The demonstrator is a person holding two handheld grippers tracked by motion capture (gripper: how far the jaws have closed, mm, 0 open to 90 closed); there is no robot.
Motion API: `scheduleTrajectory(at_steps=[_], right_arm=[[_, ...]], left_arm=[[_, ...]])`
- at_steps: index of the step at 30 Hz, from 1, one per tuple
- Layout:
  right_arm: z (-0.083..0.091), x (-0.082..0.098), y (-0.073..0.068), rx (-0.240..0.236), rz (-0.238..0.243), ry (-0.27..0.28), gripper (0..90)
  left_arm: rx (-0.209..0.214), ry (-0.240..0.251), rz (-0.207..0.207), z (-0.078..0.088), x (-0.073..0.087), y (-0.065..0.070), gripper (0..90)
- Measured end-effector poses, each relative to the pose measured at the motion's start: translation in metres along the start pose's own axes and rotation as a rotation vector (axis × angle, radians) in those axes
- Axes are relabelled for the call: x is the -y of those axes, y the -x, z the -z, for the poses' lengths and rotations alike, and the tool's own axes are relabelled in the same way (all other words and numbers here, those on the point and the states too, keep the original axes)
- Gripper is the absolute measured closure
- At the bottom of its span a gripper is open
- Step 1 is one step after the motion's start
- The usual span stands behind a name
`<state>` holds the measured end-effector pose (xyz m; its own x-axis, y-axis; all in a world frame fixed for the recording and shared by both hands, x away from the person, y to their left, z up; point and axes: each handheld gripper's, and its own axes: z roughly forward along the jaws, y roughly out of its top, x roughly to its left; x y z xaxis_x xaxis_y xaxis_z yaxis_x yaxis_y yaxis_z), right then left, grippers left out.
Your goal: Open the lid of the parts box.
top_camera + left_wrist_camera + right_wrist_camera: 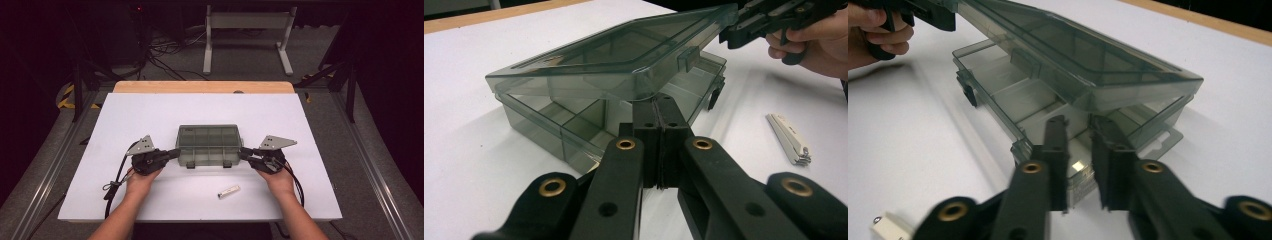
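A smoky translucent compartment box (209, 142) sits mid-table with its lid (624, 55) lifted a little off the base. My left gripper (176, 152) is at the box's left end. Its jaws are shut together, and their tips (659, 107) sit just under the lid's rim. My right gripper (243, 152) is at the box's right end. Its jaws (1080, 125) stand slightly apart below the raised lid (1073, 55), with the base's corner showing in the gap. Each gripper view shows the other gripper at the far end of the lid.
A small white part (229, 191) with a metal end lies on the white table (150, 115) in front of the box, near my right hand. The table's wooden back edge (202, 86) is behind. A white stand (247, 35) and cables are on the floor beyond.
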<state>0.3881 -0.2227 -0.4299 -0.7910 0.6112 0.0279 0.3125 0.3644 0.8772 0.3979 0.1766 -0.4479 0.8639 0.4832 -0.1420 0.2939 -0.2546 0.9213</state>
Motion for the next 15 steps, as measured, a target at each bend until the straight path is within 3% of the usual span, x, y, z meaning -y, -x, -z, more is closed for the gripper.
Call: scheduleTrajectory(at_steps=[1, 2, 4, 9, 15], right_arm=[[0.0, 0.0, -0.001, 0.014, 0.007, -0.011, 65.0], [-0.001, -0.001, -0.003, 0.047, 0.04, -0.03, 44.8], [-0.002, -0.004, -0.004, 0.089, 0.066, -0.052, 34.6], [-0.003, -0.012, -0.003, 0.102, 0.082, -0.056, 27.4], [-0.009, -0.02, -0.001, 0.105, 0.091, -0.071, 24.6]], left_arm=[[-0.002, -0.001, -0.001, 0.0, 0.0, 0.0, 89.1], [0.0, 0.0, -0.001, 0.0, 0.0, 0.0, 89.1], [-0.002, 0.007, -0.006, 0.0, -0.001, 0.0, 89.1], [-0.003, 0.008, -0.018, 0.001, -0.002, -0.001, 88.9], [0.004, 0.0, -0.015, 0.002, -0.002, 0.0, 88.9]])
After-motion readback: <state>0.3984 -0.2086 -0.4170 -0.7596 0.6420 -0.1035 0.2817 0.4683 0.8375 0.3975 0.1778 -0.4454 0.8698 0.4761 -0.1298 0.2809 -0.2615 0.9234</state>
